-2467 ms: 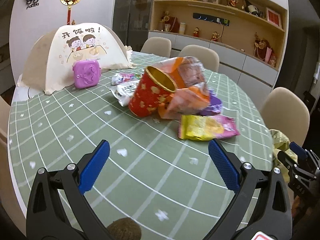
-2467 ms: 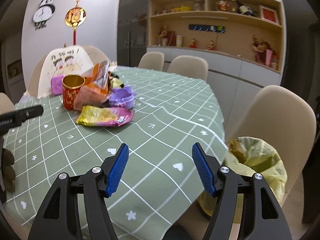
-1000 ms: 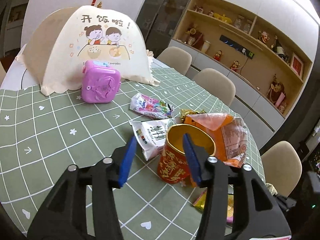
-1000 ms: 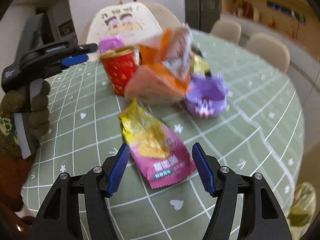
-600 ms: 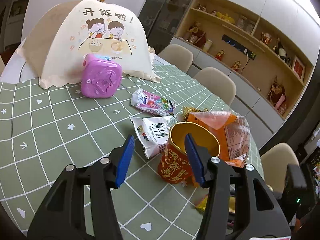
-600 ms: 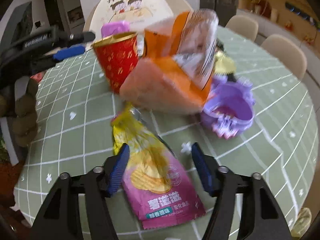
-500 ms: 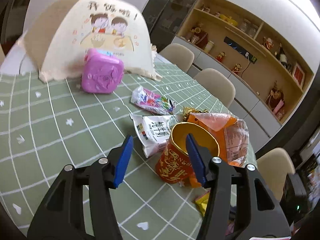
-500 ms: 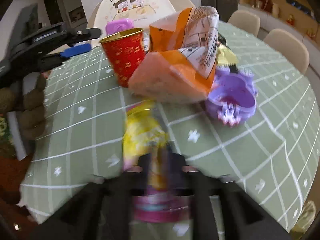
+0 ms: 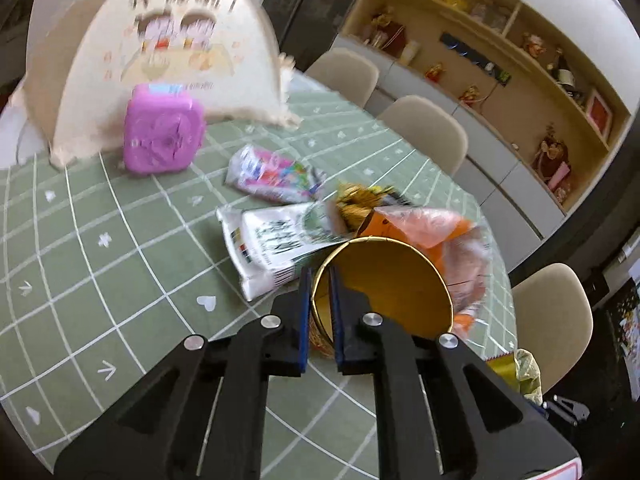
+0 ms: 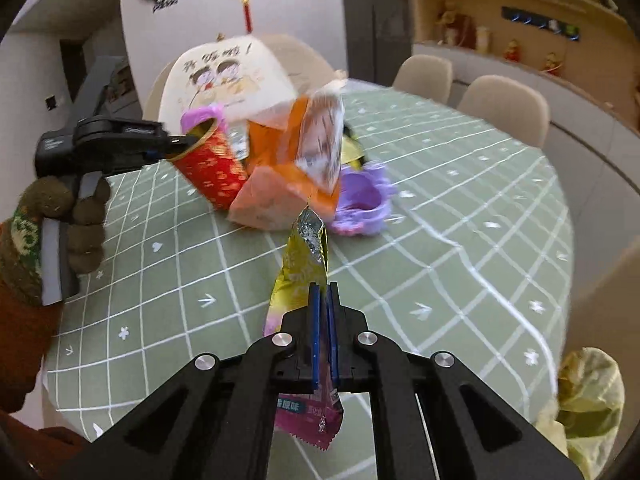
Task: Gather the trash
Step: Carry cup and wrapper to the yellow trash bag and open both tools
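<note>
My left gripper (image 9: 319, 280) is shut on the rim of a red and gold paper cup (image 9: 384, 276), which tilts; from the right wrist view the cup (image 10: 208, 166) hangs off that gripper (image 10: 176, 142). My right gripper (image 10: 323, 292) is shut on a yellow and pink chip bag (image 10: 302, 256), held above the green checked table (image 10: 460, 240). An orange bag (image 10: 296, 160) and a purple dish (image 10: 360, 200) lie behind it. A white packet (image 9: 276, 240) and a colourful wrapper (image 9: 276, 176) lie left of the cup.
A cream food cover (image 9: 160, 64) and a pink box (image 9: 162, 140) stand at the far side. Beige chairs (image 9: 424, 132) ring the table. A yellow-green trash bag (image 10: 588, 396) hangs at the table's right edge; it also shows in the left wrist view (image 9: 520, 372).
My left gripper has closed on the cup's rim and tipped it. My right gripper has closed on the chip bag and lifted it off the table.
</note>
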A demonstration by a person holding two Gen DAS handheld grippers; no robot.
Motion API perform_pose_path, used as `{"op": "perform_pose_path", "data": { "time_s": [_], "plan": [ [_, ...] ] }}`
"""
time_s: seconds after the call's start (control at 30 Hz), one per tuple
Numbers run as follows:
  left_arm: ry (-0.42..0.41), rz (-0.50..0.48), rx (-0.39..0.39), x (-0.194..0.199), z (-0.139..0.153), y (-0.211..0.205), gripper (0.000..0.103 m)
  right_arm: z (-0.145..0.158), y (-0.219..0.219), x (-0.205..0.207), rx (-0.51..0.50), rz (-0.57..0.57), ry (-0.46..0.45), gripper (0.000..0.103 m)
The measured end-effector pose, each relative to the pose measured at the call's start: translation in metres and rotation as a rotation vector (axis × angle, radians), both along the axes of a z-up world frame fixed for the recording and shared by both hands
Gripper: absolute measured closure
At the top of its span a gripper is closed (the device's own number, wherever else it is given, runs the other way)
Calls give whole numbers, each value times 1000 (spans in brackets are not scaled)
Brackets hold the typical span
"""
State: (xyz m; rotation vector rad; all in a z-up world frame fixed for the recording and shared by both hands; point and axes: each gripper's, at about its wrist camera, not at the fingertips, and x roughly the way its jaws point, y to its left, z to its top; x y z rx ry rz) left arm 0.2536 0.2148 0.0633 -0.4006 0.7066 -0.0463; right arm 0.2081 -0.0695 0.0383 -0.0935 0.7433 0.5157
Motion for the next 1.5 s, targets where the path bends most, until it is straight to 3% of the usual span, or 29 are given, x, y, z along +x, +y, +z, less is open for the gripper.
{"op": "perform_pose_path", "data": {
  "time_s": [0.23, 0.4, 0.6, 0.77, 1.03, 1.2, 1.27, 1.33, 1.5],
  "plan": [
    [-190, -41, 120, -41, 52, -58, 95, 16, -57, -13, 50, -137, -100, 97],
    [-235, -196, 113, -46, 67, -125, 95, 21, -109, -28, 54, -242, -139, 97],
    [-205, -390, 58, -28, 52, -214, 95, 18, -180, -48, 7, -401, -159, 97],
    [-126, -538, 56, -8, 26, -296, 95, 13, -243, -62, -29, -530, -165, 97],
    [5, -675, 39, 17, -17, -400, 95, -11, -315, -71, 5, -668, -103, 97],
    [77, -729, -7, 30, -42, -435, 95, -20, -341, -68, 3, -712, -73, 97],
    [88, -752, -7, 29, -50, -449, 88, -21, -347, -67, 3, -725, -70, 97],
    [98, -773, -28, 29, -55, -455, 58, -22, -350, -65, 9, -734, -68, 97],
    [111, -758, -25, 29, -57, -444, 55, -27, -343, -54, 20, -713, -58, 97]
  ]
}}
